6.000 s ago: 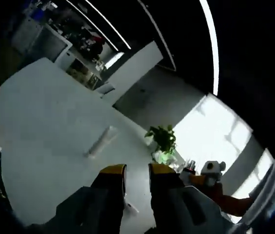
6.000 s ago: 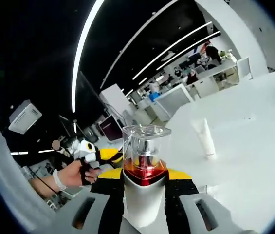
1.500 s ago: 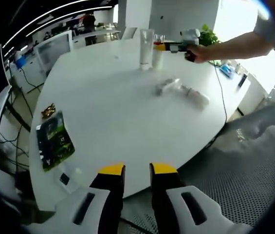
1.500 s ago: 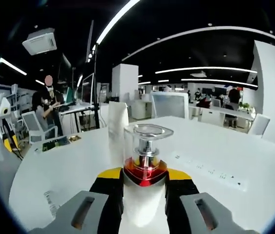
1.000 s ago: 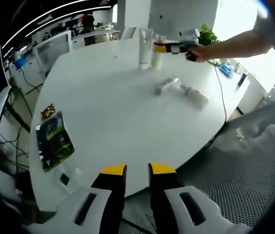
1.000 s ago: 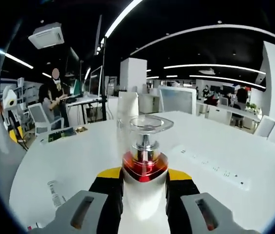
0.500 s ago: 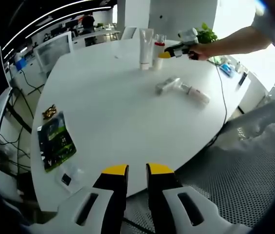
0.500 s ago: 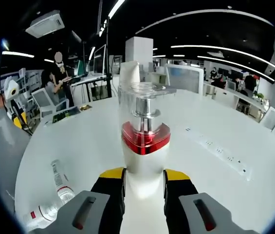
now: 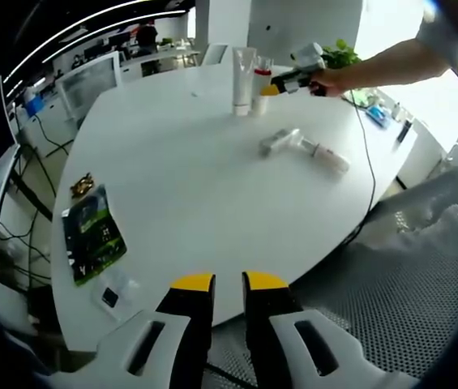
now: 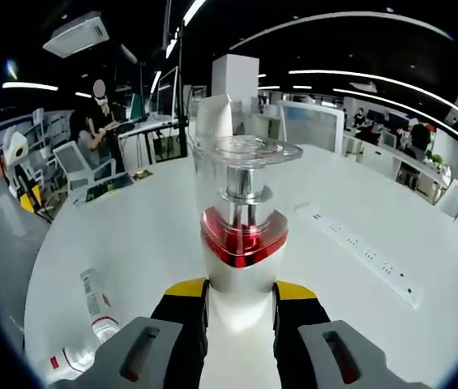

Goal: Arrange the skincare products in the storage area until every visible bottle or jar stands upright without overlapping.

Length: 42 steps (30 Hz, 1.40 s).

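A: Bottle (image 10: 241,243) with red collar sits clamped in the right claw (image 10: 239,304), upright, just beside the standing white tube (image 9: 242,79), so both stand without overlap.

B: And the left claw (image 9: 228,284)?

A: Nearly together, holding nothing, far from the tube, off the worktop (image 9: 188,178) edge. Two products (image 9: 306,147) lie flat nearer than the tube; they need standing next, I judge.
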Available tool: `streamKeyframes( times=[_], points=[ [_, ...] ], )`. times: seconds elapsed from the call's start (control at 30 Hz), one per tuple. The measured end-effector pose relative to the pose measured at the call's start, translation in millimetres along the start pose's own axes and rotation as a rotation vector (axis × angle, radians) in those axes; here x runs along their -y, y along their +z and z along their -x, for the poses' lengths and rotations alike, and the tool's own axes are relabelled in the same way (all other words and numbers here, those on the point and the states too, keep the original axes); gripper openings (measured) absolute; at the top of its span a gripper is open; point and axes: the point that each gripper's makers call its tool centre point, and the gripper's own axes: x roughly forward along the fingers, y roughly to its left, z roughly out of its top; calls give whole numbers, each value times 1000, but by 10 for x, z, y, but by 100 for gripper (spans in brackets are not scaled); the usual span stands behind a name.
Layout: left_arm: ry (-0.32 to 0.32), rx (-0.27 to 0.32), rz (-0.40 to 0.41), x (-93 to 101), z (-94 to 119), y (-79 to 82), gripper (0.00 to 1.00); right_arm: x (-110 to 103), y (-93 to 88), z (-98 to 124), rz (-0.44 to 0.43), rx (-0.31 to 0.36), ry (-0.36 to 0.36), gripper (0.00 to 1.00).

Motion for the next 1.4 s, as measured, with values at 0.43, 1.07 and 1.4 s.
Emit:
streamKeyframes(
  times=[0.43,1.07,1.4],
  points=[
    [-4,-1,-1,8,-3,-5,8,-63,43,-32,-72,25,-37,24],
    [-18,17,-7,44,4,25,8,-1031,-397,403,12,-203,128,27],
    [-28,15,-1,61,6,12,10,-1292,-459,314,182,-340,230,18]
  ],
)
